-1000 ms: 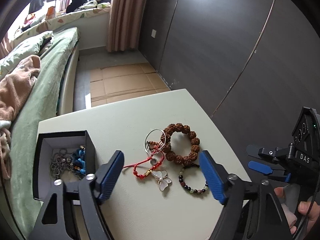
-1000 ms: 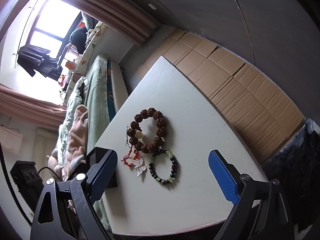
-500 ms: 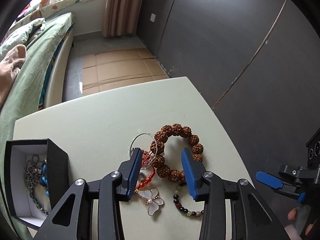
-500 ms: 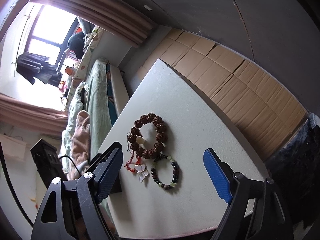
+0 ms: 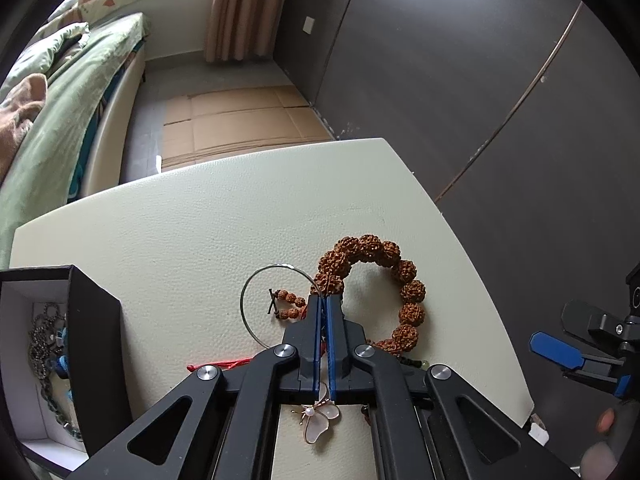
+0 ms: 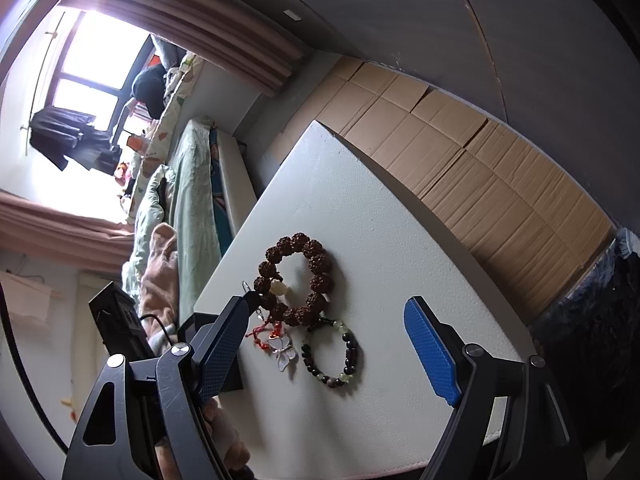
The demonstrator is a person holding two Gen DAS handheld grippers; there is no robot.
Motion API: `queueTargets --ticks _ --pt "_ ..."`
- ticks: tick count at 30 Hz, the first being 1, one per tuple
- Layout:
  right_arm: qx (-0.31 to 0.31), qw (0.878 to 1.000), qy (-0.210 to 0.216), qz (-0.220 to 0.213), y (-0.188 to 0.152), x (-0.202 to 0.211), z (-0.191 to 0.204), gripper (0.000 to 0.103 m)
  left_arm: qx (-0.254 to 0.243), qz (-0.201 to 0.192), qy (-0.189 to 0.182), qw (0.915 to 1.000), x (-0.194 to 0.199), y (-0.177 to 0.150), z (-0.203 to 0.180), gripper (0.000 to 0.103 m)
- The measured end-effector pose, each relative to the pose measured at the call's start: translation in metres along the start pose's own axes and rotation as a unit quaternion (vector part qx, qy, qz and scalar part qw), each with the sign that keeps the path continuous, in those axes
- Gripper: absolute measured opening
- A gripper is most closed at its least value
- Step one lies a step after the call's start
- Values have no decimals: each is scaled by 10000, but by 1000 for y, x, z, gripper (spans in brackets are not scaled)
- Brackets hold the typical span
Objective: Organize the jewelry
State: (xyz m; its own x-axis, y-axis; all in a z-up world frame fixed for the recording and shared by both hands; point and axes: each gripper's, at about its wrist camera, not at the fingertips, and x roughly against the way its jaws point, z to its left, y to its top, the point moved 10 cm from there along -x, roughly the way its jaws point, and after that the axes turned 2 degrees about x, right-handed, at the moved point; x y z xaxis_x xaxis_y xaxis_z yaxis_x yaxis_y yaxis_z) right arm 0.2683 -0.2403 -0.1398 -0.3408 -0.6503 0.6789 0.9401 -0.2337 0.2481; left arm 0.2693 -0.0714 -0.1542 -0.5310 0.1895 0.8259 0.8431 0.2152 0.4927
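The left hand-held gripper (image 5: 324,303), jaws just closed, is pinching the thin, limp red cord bracelet (image 5: 224,365) beside the brown seed-bead bracelet (image 5: 376,276) on the cream counter (image 5: 200,220); the right hand-held gripper (image 6: 328,344) is gaping empty.

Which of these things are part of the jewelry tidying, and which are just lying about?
Part of the job:
chunky brown seed-bead bracelet
thin silver wire bangle
white butterfly pendant
dark round-bead bracelet
open black jewelry box

Just lying about:
green bed blanket
flattened brown cardboard
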Motion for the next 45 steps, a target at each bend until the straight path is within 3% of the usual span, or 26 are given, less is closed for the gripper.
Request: queueTargets --ticks 10,18,26,29,34,37,43,44,45 --pt "93 9999 -55 70 -4 -7 3 81 18 -294 -122 9995 36 14 1 1" --pt "292 9993 -91 199 -6 -30 12 65 -9 -558 -98 9984 75 24 5 1" --pt "827 9944 -636 163 -3 -57 22 59 48 -686 37 9976 107 33 30 1" --pt "1070 9885 -1067 48 2 -65 22 57 58 -733 112 9972 118 36 39 1" --pt "1360 9804 -1422 11 6 -76 30 55 158 -762 195 9968 124 42 52 1" --pt "1648 9693 -1825 68 6 -88 28 55 164 -869 190 9959 135 48 61 1" --pt "2352 9294 -2845 -5 5 -90 26 30 221 -788 276 9963 136 47 86 1" --pt "2407 9286 -2824 20 4 -90 27 22 255 -758 299 9963 134 44 91 1" --pt "2389 9309 -2763 76 2 -89 29 22 301 -734 316 9963 131 40 97 1"
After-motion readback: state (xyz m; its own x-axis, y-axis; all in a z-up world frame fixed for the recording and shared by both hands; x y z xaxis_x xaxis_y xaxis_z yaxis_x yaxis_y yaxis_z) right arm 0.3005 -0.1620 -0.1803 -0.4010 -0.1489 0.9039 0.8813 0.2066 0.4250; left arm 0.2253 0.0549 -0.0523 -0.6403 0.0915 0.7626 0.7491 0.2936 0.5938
